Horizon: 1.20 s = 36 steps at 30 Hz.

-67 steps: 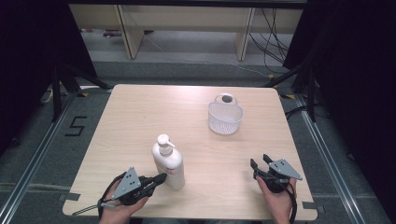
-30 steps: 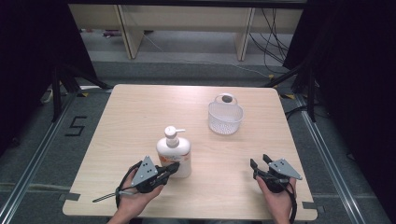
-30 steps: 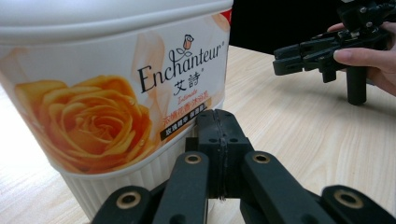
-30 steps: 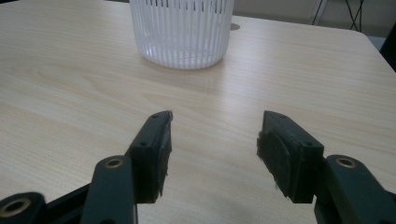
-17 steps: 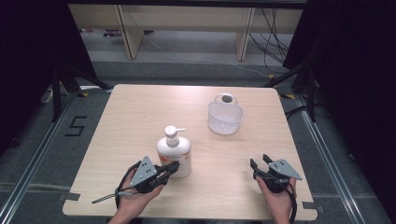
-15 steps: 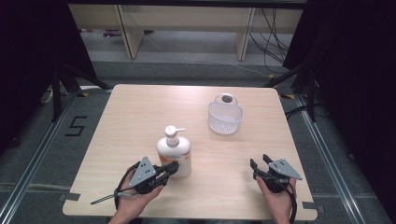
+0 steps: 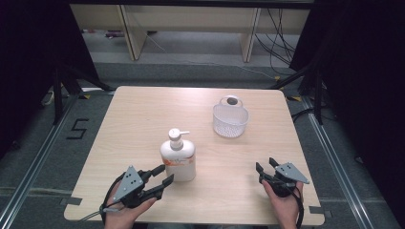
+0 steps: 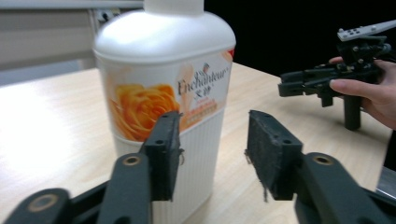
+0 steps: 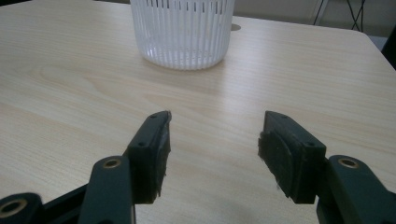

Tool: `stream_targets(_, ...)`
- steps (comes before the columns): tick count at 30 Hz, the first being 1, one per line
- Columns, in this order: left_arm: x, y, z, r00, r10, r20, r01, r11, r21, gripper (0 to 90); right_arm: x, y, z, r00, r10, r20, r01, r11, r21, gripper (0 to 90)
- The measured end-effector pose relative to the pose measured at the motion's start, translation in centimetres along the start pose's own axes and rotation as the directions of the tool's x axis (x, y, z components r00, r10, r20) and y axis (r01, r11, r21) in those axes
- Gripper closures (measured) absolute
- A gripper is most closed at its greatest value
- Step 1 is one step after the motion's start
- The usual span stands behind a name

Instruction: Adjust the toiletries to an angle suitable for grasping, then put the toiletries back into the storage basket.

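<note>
A white pump bottle (image 7: 177, 160) with an orange rose label stands upright on the wooden table (image 7: 143, 114), front of centre. My left gripper (image 7: 163, 174) is open at the bottle's lower left side. In the left gripper view the bottle (image 8: 163, 84) rises just behind the left jaw, and the gap of the gripper (image 8: 212, 158) lies mostly to its right. My right gripper (image 7: 265, 164) rests open near the front right edge, with nothing between its fingers. In the right gripper view that gripper (image 9: 212, 154) points at a white slatted basket (image 9: 182, 32).
The white basket (image 7: 230, 119) sits at the back right of the table with a small ring handle (image 7: 232, 100) on its far rim. The other hand and its gripper (image 8: 322, 84) appear at the right of the left gripper view. Shelving and cables lie beyond the table.
Since the earliest frame the bottle has turned to face front and shifted slightly right, and the left gripper followed it. Over the last second almost nothing moves. The right gripper stays put.
</note>
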State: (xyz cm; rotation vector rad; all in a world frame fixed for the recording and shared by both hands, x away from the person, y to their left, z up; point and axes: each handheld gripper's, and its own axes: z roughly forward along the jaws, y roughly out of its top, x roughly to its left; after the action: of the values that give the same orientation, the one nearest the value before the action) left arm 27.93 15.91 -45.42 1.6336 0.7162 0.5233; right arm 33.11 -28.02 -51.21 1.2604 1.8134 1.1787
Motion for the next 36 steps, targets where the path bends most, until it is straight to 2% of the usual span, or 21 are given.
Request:
stream_targets(1,-0.1,0.1,-0.1,1.0,-0.006,-0.004,0.006,0.9999,-0.009,49.4,0.1,0.0,0.0,0.9997,0.023,-0.008,-0.023,1.0,-0.002,43.0)
stream_targets(5,-0.1,0.5,-0.5,0.9996,-0.004,-0.029,0.002,0.999,-0.045,43.7,-0.2,0.0,0.0,1.0,0.005,0.001,-0.005,1.0,-0.007,42.8)
stream_targets(6,-0.1,0.5,-0.4,0.9997,-0.012,-0.022,0.01,0.9979,-0.064,42.4,0.1,-0.1,0.0,0.9987,0.05,-0.004,-0.05,0.999,-0.003,42.8)
stream_targets(8,-0.1,0.7,-0.6,0.9994,0.003,-0.034,-0.005,0.9978,-0.066,40.6,-0.1,0.0,0.0,0.9998,0.02,0.004,-0.02,1.0,0.005,42.8)
stream_targets(9,-0.1,0.7,-0.5,0.9995,-0.012,-0.028,0.009,0.9967,-0.08,40.4,-0.2,0.0,0.0,0.9999,0.01,0.001,-0.01,1.0,0.001,42.7)
stream_targets(11,0.0,0.8,-0.6,0.9992,0.005,-0.041,-0.007,0.9983,-0.057,40.0,-0.1,0.0,0.0,0.9998,0.021,0.005,-0.021,1.0,0.005,42.8)
stream_targets(12,0.1,0.8,-0.5,0.999,0.005,-0.045,-0.008,0.9982,-0.06,39.7,-0.1,0.0,0.0,0.9999,0.014,0.009,-0.014,1.0,0.003,42.7)
stream_targets(14,0.1,0.9,-0.5,0.9988,0.003,-0.05,-0.006,0.998,-0.063,39.4,-0.2,0.0,0.0,0.9995,0.023,-0.021,-0.023,1.0,0.001,42.7)
stream_targets(16,0.1,0.9,-0.3,0.9991,-0.01,-0.042,0.006,0.9967,-0.081,39.0,-0.2,0.0,0.0,0.9995,0.023,-0.021,-0.023,1.0,-0.001,42.6)
stream_targets(17,0.2,1.1,-0.4,0.9988,0.005,-0.048,-0.008,0.9973,-0.073,39.0,-0.3,0.0,0.0,0.9995,0.023,-0.021,-0.023,1.0,-0.001,42.6)
stream_targets(20,0.1,1.4,-0.5,0.9982,-0.003,-0.06,-0.002,0.9974,-0.072,38.8,-0.2,0.0,0.0,0.9995,0.025,-0.02,-0.025,1.0,0.002,42.6)
stream_targets(21,0.2,1.4,-0.4,0.9984,0.014,-0.056,-0.018,0.9968,-0.078,38.7,-0.1,0.0,0.0,0.9997,0.023,-0.005,-0.023,1.0,0.006,42.6)
stream_targets(22,0.0,1.5,-0.4,0.998,-0.006,-0.062,0.001,0.9972,-0.075,38.6,-0.1,0.0,0.0,0.9997,0.024,0.002,-0.024,1.0,0.001,42.6)
stream_targets(25,-0.1,1.8,-0.3,0.9974,-0.012,-0.071,0.006,0.9966,-0.082,38.5,-0.1,0.0,0.1,0.9996,0.02,-0.022,-0.02,1.0,0.001,42.5)
stream_targets(26,0.1,1.9,-0.2,0.9978,0.007,-0.066,-0.014,0.9954,-0.095,38.5,-0.1,-0.1,0.1,0.9999,0.014,-0.002,-0.014,1.0,-0.018,42.5)
stream_targets(27,0.0,2.0,-0.2,0.998,0.006,-0.063,-0.013,0.9945,-0.103,38.5,-0.1,-0.1,0.2,0.9999,0.013,-0.001,-0.013,1.0,-0.026,42.4)
stream_targets(28,-0.1,2.1,-0.3,0.9969,-0.007,-0.078,0.0,0.9961,-0.088,38.5,-0.1,-0.1,0.2,0.9999,0.014,-0.009,-0.015,1.0,-0.027,42.4)
stream_targets(30,-0.1,2.2,-0.2,0.9968,-0.006,-0.08,-0.001,0.9957,-0.092,38.5,-0.2,0.0,0.1,0.9993,0.027,-0.024,-0.027,1.0,0.008,42.3)
stream_targets(32,-0.1,2.3,0.0,0.9964,-0.009,-0.084,0.001,0.9956,-0.094,38.7,-0.3,0.0,0.2,0.9995,0.021,-0.022,-0.021,1.0,0.004,42.2)
stream_targets(34,-0.1,2.4,0.3,0.9973,0.01,-0.073,-0.019,0.9927,-0.119,38.6,-0.3,0.0,0.2,0.9995,0.018,-0.025,-0.018,1.0,0.001,42.0)
stream_targets(36,-0.4,2.6,0.2,0.9961,-0.002,-0.089,-0.007,0.9953,-0.097,38.6,-0.3,0.0,0.0,0.9991,0.028,-0.032,-0.028,1.0,0.003,41.9)
